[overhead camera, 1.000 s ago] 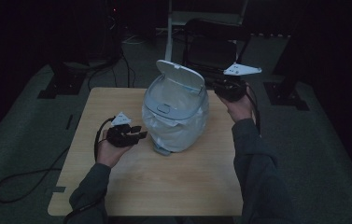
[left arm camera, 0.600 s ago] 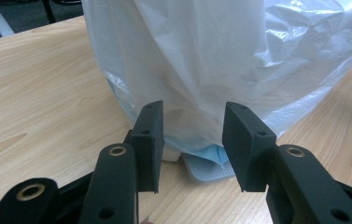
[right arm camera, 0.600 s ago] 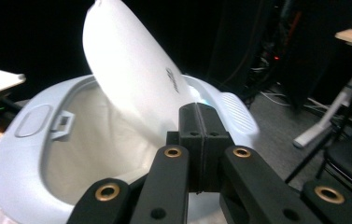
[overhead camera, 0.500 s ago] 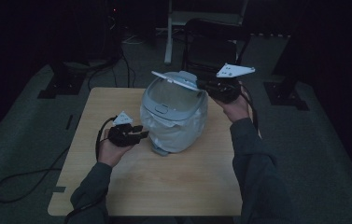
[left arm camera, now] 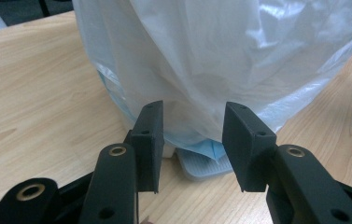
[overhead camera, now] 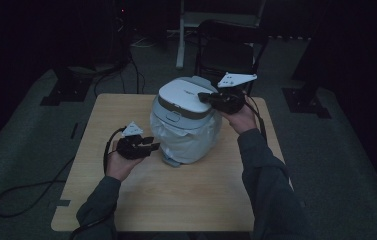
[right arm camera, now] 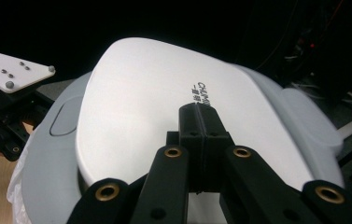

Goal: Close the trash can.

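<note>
White plastic lid (overhead camera: pixel 185 98) of a bag-wrapped rice cooker (overhead camera: pixel 186 131), mid-worktop (overhead camera: pixel 201 200), lies nearly shut under the right tool (overhead camera: pixel 202 95), jaws closed and empty. Left tool (overhead camera: pixel 152 145) waits open beside the base. Next, likely a firm downward press to latch.

The high view is dim and murky, its background lost in near black, with faint grain over the wooden surface (overhead camera: pixel 176 195). The left gripper view is bright and evenly lit, with soft sheen on the plastic bag (left arm camera: pixel 220 60). In the right gripper view the white lid (right arm camera: pixel 164 102) is softly lit against darkness, the jaws slightly blurred.
</note>
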Available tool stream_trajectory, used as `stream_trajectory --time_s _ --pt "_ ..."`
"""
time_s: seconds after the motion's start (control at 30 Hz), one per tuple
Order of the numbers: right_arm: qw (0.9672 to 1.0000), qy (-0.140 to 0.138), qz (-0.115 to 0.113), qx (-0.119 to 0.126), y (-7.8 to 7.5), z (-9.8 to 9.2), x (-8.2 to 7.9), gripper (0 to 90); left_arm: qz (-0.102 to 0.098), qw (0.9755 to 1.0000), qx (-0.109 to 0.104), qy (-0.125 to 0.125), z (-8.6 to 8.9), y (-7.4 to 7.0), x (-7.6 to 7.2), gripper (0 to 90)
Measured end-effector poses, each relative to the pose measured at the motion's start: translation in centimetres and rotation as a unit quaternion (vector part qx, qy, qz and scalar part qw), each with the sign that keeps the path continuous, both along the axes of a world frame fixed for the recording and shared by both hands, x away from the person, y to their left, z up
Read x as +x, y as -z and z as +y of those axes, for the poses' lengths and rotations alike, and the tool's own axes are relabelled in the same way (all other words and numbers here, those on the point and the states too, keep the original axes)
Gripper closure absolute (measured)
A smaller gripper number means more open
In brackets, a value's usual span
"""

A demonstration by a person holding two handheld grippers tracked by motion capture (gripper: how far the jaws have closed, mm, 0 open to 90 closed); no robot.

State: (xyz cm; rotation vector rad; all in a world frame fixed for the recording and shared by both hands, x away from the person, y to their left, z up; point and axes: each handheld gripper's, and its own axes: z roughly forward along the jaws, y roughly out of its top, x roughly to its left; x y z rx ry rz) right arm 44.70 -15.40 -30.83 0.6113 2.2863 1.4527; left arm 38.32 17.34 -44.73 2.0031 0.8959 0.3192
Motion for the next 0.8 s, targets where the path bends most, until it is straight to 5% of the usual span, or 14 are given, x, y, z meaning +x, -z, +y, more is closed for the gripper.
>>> stream_trajectory --time_s 0.33,0.8 --pt "0.9996 -0.016 0.023 -0.003 0.8 1.3 0.1 90.0 0.011 0.9999 0.0 0.002 -0.3 1.0 -0.2 59.6" --pt "0.9988 -0.039 0.027 -0.011 0.8 3.9 -0.5 90.0 0.012 0.9999 0.0 0.004 -0.4 1.2 -0.3 59.7"
